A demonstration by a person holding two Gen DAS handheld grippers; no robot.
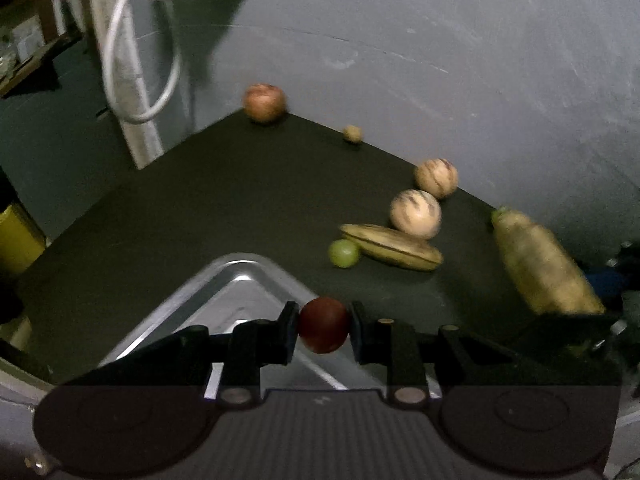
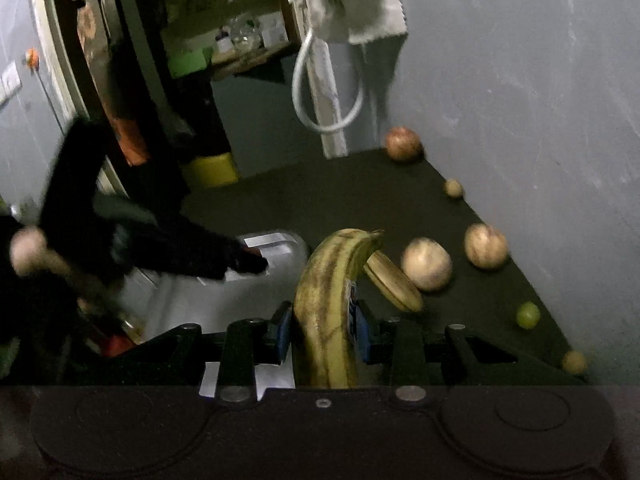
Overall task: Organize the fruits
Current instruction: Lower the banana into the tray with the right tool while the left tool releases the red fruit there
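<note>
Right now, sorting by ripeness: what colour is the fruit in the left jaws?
Dark red fruit, clearest in the left wrist view.

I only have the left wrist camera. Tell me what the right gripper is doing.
Observer: The right gripper is shut on a banana, which is clamped between its blue pads with the tip pointing away from the camera.
Operator: Report any fruit my view misses.
Observer: A small pale round fruit lies by the wall, nearer the camera than the green grape.
</note>
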